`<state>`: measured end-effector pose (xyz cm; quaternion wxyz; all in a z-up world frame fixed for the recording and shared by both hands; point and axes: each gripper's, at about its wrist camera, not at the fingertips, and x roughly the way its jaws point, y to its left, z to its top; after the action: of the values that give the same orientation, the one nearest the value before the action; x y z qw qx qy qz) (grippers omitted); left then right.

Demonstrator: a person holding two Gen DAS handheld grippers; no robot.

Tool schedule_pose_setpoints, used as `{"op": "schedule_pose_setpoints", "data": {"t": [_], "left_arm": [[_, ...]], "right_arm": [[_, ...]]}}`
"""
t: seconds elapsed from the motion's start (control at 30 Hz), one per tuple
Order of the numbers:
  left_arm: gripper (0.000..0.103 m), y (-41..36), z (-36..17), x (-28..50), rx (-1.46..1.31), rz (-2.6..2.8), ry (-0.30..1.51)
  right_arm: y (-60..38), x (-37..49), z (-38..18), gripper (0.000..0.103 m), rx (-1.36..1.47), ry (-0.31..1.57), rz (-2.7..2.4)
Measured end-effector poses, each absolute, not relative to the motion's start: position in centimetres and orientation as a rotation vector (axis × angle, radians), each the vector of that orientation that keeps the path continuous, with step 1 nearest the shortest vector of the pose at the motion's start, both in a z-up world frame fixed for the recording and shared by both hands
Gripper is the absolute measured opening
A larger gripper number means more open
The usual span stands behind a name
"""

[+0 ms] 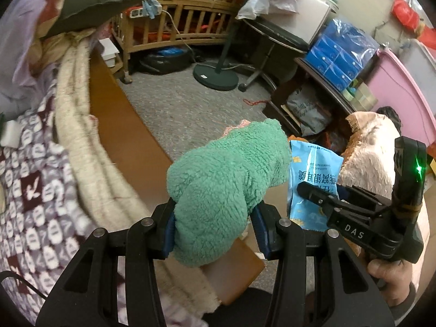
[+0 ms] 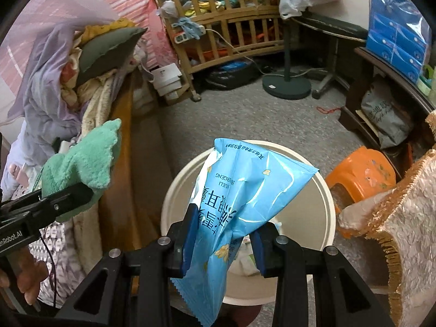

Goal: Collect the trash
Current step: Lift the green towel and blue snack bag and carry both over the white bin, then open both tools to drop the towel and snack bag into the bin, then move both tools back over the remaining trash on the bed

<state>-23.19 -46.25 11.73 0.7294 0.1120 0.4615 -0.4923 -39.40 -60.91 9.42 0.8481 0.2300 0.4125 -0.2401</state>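
My left gripper [image 1: 215, 226] is shut on a green fleece sock [image 1: 226, 179] and holds it up beside the bed; the sock also shows at the left in the right wrist view [image 2: 84, 166]. My right gripper [image 2: 223, 241] is shut on a light blue snack bag [image 2: 239, 201] and holds it over a round cream trash bin [image 2: 325, 199] on the floor. The bag also shows in the left wrist view [image 1: 310, 179], with the right gripper [image 1: 321, 199] on it. Some white trash lies inside the bin.
A bed with a patterned quilt [image 1: 35, 190] and piled bedding is at the left. A wooden crib [image 2: 218, 27], a fan base [image 2: 286, 84], an orange stool [image 2: 362, 177], a dark shelf [image 2: 381, 81] and a fringed beige cloth [image 2: 403, 223] surround the grey floor.
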Motion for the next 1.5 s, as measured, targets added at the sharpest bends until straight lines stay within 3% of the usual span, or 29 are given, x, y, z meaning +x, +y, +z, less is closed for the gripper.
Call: {"op": "schedule_pose_setpoints", "data": {"t": [0.3,0.37,0.7,1.5], "left_arm": [[0.046,-48.5,11.1,-23.7,0.249,-1.108,1.043],[0.049,-48.8,11.2,-23.9,0.244,-1.128,1.043],[0.069,-48.5,11.3,-24.0,0.220,-1.185,1.054],[0.069,-37.7,11.2,-18.3,0.198,-0.834,0.974]], "right_arm": [[-62.1,-40.3,8.7,0.034,0.521,0.875,-0.555],[-62.4,-40.5,8.6,0.041,0.542,0.870,-0.569],[-63.0,-41.0,8.4,0.049,0.581,0.871,-0.596],[-56.2,-35.4,10.0,0.054,0.520,0.871,-0.458]]}}
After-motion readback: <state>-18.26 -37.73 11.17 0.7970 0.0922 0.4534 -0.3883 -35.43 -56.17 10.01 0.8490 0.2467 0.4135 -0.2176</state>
